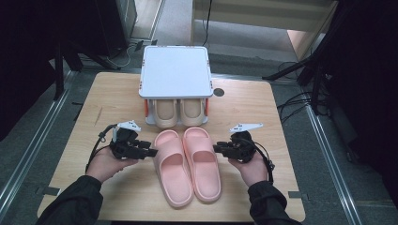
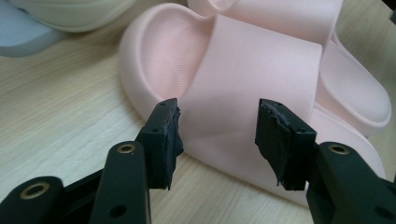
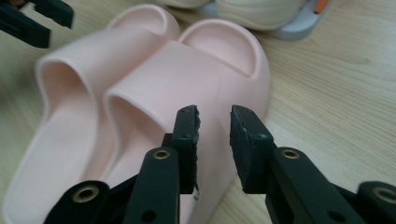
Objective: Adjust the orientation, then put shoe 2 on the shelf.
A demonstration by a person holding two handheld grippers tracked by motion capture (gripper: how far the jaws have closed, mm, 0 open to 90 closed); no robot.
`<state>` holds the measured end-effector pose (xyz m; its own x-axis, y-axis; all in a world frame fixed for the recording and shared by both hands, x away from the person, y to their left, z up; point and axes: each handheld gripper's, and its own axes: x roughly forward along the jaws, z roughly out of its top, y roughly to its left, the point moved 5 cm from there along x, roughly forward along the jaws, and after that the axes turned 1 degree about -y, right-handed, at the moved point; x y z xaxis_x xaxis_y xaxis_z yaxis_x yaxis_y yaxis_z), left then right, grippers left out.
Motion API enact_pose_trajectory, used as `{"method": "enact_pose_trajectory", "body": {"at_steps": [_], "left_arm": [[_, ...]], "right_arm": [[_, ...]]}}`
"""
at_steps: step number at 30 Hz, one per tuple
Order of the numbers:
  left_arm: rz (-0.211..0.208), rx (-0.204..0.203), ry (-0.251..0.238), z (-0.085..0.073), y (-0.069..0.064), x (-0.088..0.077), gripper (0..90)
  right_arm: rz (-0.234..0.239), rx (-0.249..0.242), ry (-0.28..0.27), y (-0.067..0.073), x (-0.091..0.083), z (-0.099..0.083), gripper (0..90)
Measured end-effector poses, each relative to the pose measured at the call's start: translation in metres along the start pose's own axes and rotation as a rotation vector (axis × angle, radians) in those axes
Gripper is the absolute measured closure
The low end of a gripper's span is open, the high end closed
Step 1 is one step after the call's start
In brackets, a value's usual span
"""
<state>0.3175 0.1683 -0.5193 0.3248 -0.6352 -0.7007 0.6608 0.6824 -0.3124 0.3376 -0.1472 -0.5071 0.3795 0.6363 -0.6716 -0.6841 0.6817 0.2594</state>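
Both hand-held grippers stood apart, empty: the left hand-held gripper (image 2: 217, 135) wide beside the pink slippers (image 1: 187, 164), the right hand-held gripper (image 3: 215, 140) narrower. The high view showed beige slippers (image 1: 178, 112) under a white rack (image 1: 176, 70).

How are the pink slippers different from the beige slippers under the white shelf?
The pink slippers are pale pink; the beige slippers are cream-coloured. The pink slippers lie out on the bare wooden table, fully in sight, while the beige slippers sit tucked under the white shelf with just their ends poking out. The pink slippers lie between the two hand-held grippers; the beige slippers are farther back. Both pairs sit side by side, neatly lined up.
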Motion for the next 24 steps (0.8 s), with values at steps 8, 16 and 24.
{"method": "enact_pose_trajectory", "body": {"at_steps": [8, 16, 24], "left_arm": [[0.013, -0.017, -0.008, 0.004, 0.008, -0.002, 43.8], [0.016, -0.02, -0.019, 0.01, 0.012, -0.001, 42.5], [0.014, -0.026, -0.019, 0.011, 0.014, -0.003, 41.8]], "right_arm": [[0.02, -0.008, -0.049, 0.025, -0.007, -0.002, 67.8], [0.029, -0.012, -0.081, 0.045, -0.008, -0.008, 66.6], [0.034, 0.004, -0.107, 0.058, -0.012, -0.014, 66.0]]}}
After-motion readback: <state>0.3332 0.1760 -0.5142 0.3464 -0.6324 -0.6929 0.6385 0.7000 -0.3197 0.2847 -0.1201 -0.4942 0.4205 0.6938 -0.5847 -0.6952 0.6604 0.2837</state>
